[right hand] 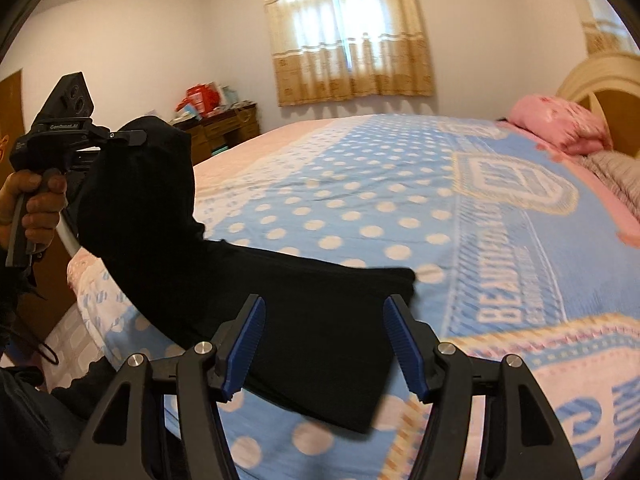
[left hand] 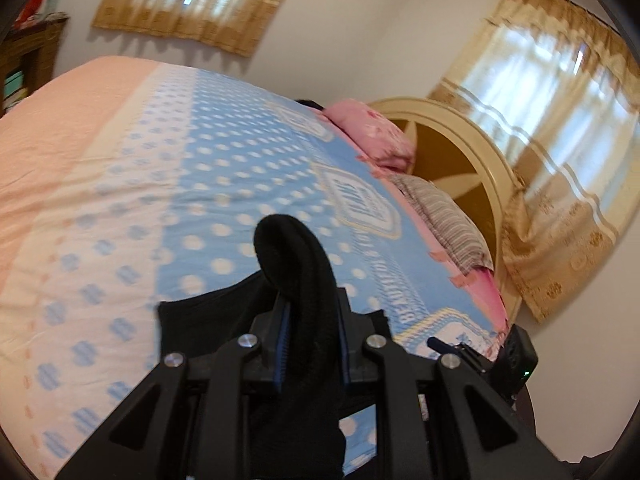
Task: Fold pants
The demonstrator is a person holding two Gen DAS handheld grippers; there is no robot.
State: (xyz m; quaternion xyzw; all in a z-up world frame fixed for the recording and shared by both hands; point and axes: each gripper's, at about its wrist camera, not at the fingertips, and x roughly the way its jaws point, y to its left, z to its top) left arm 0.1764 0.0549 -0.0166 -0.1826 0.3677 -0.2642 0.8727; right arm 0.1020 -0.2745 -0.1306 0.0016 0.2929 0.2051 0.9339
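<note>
Black pants (right hand: 320, 320) lie partly folded on the blue dotted blanket (right hand: 360, 208) near the bed's front edge. My left gripper (left hand: 310, 344) is shut on one end of the pants (left hand: 296, 264), which bulges up between its fingers. In the right wrist view the left gripper (right hand: 120, 136) holds that end lifted at the left, with cloth hanging from it down to the bed. My right gripper (right hand: 324, 344) is open and empty just above the flat folded part.
A pink pillow (right hand: 560, 124) and a striped pillow (left hand: 448, 216) lie by the cream headboard (left hand: 460, 148). A dark wooden cabinet (right hand: 224, 128) with clutter stands by the far wall. Curtained windows (right hand: 348, 36) are behind the bed.
</note>
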